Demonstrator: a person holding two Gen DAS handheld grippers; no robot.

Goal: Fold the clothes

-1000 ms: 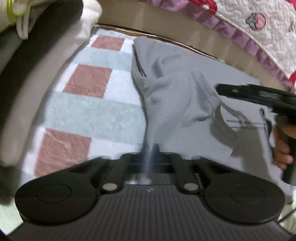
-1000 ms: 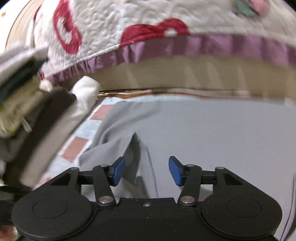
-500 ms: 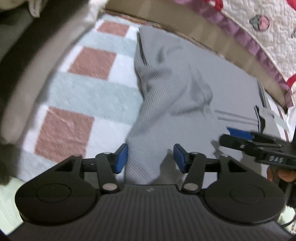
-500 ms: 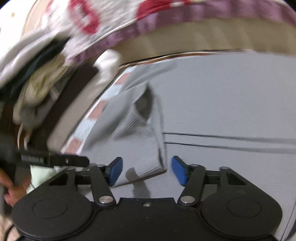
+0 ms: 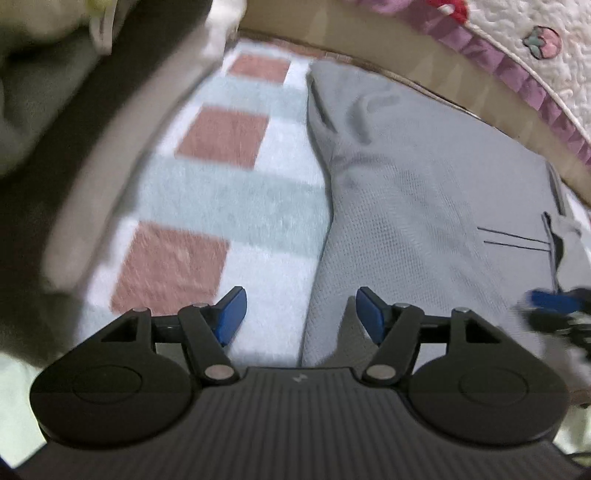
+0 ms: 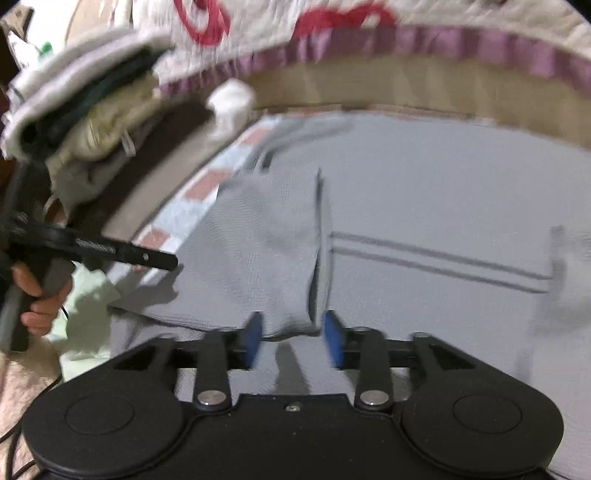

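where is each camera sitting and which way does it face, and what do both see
Left wrist: on the left gripper, facing down over the grey garment and checked towel; its open fingers show, and the right gripper's blue tip at the right edge.
Right wrist: on the right gripper, facing the garment's folded flap, between its opening fingers; the person's hand on the left gripper shows.
Shared: garment, towel, quilt, clothes pile.

my left gripper (image 5: 297,314): black ribbed body, blue pads, silver pivot screws, small logo mark | my right gripper (image 6: 293,338): black smooth body, blue pads, silver screws, round side discs
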